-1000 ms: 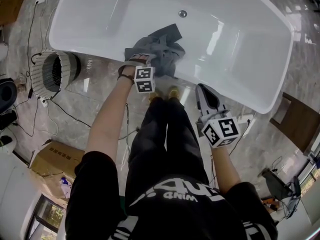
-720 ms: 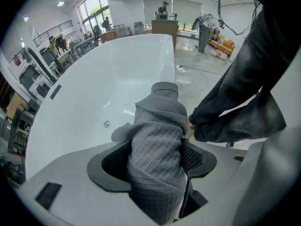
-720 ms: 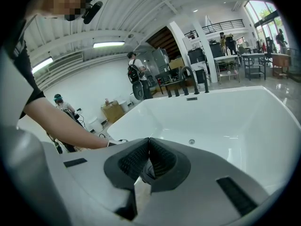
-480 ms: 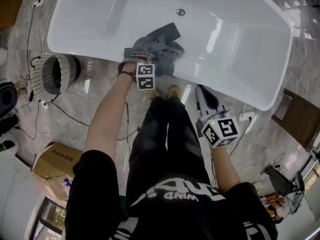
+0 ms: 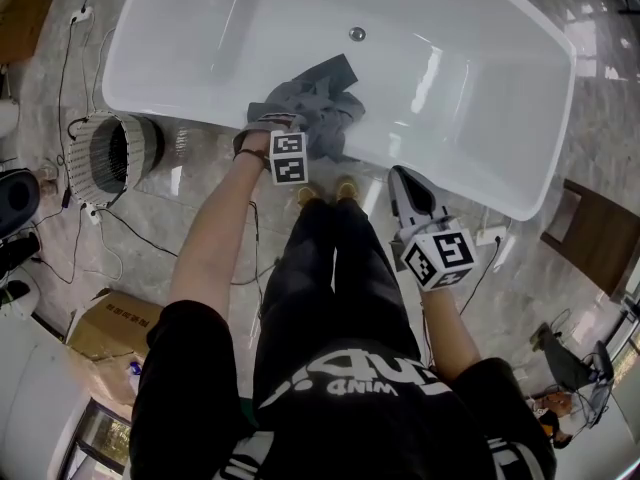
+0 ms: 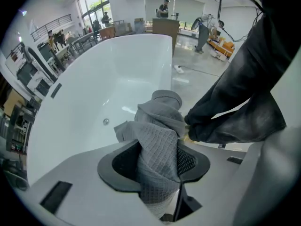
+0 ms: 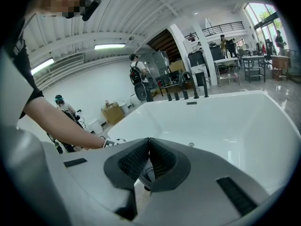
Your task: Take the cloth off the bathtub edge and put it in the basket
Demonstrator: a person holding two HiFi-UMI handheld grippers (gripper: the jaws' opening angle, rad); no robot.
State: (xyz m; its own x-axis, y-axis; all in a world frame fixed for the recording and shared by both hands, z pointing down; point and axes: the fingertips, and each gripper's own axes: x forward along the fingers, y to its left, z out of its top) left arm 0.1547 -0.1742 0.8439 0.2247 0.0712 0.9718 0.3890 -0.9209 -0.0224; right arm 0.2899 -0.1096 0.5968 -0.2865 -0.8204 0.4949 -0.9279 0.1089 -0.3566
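A grey waffle-weave cloth (image 5: 318,103) lies bunched over the near edge of the white bathtub (image 5: 200,38). My left gripper (image 5: 287,126) points steeply down at the cloth's near end. In the left gripper view its jaws have just been closing, and the left gripper (image 6: 157,160) is now shut on a fold of the cloth (image 6: 157,140) that fills the gap between the pads. My right gripper (image 5: 403,176) hangs over the floor in front of the tub, apart from the cloth; the right gripper (image 7: 148,158) is shut with nothing in it. The round white wire basket (image 5: 110,153) stands on the floor, left of the tub.
The tub's drain (image 5: 357,34) sits at mid-tub. Black cables (image 5: 120,223) trail across the marble floor near the basket. A cardboard box (image 5: 112,323) sits at lower left, and a brown board (image 5: 598,240) at right. The person's shoes (image 5: 332,188) stand against the tub.
The left gripper has closed onto the cloth and lifted slightly; the cloth's near end has gathered under it. The right gripper has stayed where it was.
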